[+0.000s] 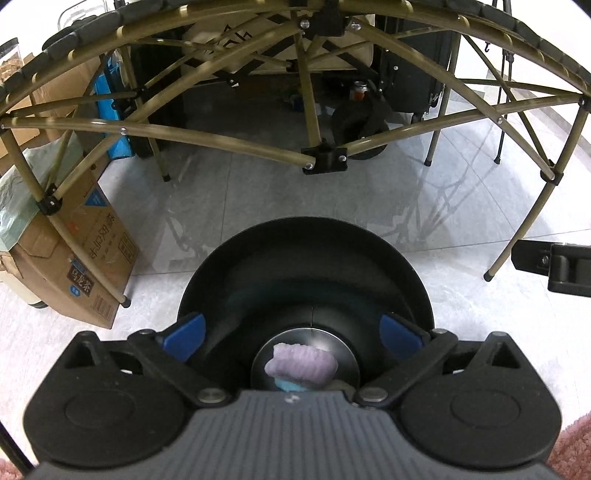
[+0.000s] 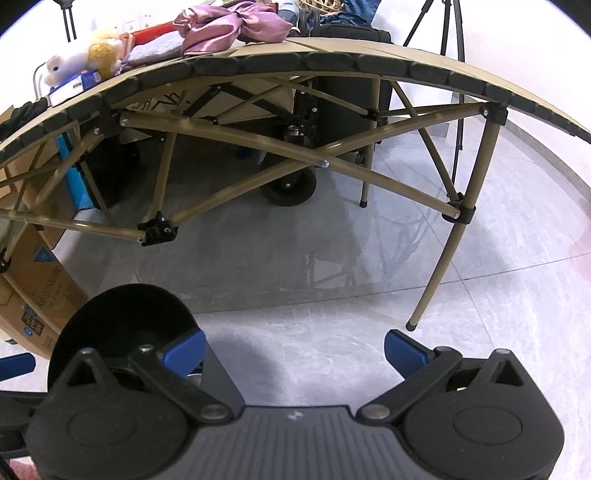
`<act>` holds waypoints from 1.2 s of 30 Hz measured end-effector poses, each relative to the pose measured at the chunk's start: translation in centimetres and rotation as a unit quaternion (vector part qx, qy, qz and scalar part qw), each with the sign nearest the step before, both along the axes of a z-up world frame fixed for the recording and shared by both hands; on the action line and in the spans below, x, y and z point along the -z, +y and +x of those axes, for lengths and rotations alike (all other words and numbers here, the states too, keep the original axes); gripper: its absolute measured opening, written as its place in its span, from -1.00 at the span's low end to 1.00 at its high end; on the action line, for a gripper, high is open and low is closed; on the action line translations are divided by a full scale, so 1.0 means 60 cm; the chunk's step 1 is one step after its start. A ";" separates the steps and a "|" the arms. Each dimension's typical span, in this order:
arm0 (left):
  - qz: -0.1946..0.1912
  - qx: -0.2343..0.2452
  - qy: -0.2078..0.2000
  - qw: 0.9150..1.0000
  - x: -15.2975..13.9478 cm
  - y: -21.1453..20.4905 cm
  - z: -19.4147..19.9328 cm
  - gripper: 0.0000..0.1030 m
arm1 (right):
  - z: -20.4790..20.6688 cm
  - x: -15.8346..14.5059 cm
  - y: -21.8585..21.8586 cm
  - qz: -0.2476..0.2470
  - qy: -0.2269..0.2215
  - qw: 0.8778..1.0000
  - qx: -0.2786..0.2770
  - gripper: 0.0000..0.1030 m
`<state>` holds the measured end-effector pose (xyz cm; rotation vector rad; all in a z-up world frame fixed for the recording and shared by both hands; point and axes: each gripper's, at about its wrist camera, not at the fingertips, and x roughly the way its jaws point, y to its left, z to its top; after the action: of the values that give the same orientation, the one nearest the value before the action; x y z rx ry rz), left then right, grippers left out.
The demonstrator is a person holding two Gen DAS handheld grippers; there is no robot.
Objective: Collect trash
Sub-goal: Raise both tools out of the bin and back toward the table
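Your left tool [image 1: 291,334] stands wide, right above a round black bin [image 1: 258,251] on the floor. Nothing is between its blue pads [image 1: 184,334]. Down at the bottom of the bin lies a soft purple lump of trash [image 1: 301,363]. A bit of light blue [image 1: 291,386] peeks out under it, but the tool's body cuts it off, so you cannot tell what it is. The near side of the bin is hidden behind the tool too.

Your right tool [image 2: 293,347] is wide as well and holds nothing. Only the grey tile floor [image 2: 314,332] shows between its pads. In its view the bin [image 2: 125,317] sits low on the left, partly behind the left pad, and you cannot see into it. A black piece [image 1: 554,264] at the right edge of the left view looks like part of the other tool, but it is cut off.

The folding surface [image 2: 332,51] stands behind the bin on thin tan legs [image 2: 439,266]. In the right view, a pink shiny cloth [image 2: 229,29], a small plush toy [image 2: 85,59] and a blue and white box [image 2: 74,83] lie on top; things farther back are too cut off to name. A cardboard box [image 1: 88,258] with print leans at the left. Behind the legs it is dark: a black wheel [image 2: 290,186] shows, and the rest is hard to make out.
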<state>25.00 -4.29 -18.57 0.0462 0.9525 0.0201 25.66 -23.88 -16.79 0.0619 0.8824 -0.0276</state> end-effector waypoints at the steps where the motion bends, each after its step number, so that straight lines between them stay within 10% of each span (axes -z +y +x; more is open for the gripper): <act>1: 0.001 0.000 0.000 1.000 0.000 0.000 0.000 1.00 | 0.000 0.000 0.000 0.000 0.000 1.000 0.000 1.00; 16: 0.008 -0.004 -0.011 1.000 -0.006 -0.001 -0.003 1.00 | -0.001 -0.002 0.004 0.005 -0.002 1.000 -0.002 1.00; 36: 0.047 -0.023 -0.169 0.984 -0.134 0.012 -0.042 1.00 | -0.044 -0.116 -0.023 0.057 -0.121 0.990 -0.035 1.00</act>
<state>22.48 -3.56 -10.53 0.1056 0.6127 0.1127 23.04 -25.23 -9.84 0.1376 0.6414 0.0944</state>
